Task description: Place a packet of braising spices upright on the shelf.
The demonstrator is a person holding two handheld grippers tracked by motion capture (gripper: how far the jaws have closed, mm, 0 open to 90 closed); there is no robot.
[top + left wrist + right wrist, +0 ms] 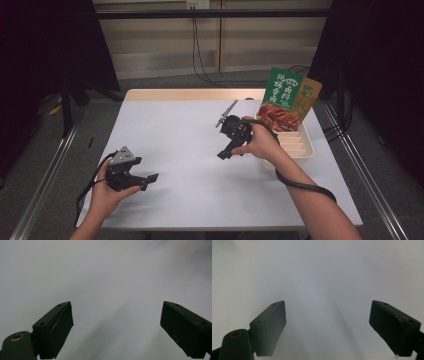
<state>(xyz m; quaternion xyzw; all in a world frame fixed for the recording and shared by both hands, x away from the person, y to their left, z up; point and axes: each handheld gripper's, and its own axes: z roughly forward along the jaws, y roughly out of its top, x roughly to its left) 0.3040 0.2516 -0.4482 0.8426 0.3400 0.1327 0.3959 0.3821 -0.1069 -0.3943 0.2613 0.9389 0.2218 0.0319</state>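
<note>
left tool [150, 177]: released, lower left, above bare counter [175, 140] | right tool [223, 154]: released, centre-right, beside white tray [306, 150] holding green packet [280, 92]

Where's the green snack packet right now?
In the high view, the green snack packet stands upright in the white slotted tray at the table's far right, in front of an orange packet, just beyond the right gripper.

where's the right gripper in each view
High view: the black right gripper is right of centre, held in the right hand, pointing down at the white table, beside the white slotted tray.
Right gripper view: its own two jaws rise from the bottom corners, wide apart, empty.
Left gripper view: that gripper's own jaws over the table.
Shared landmark: the white table surface.
</note>
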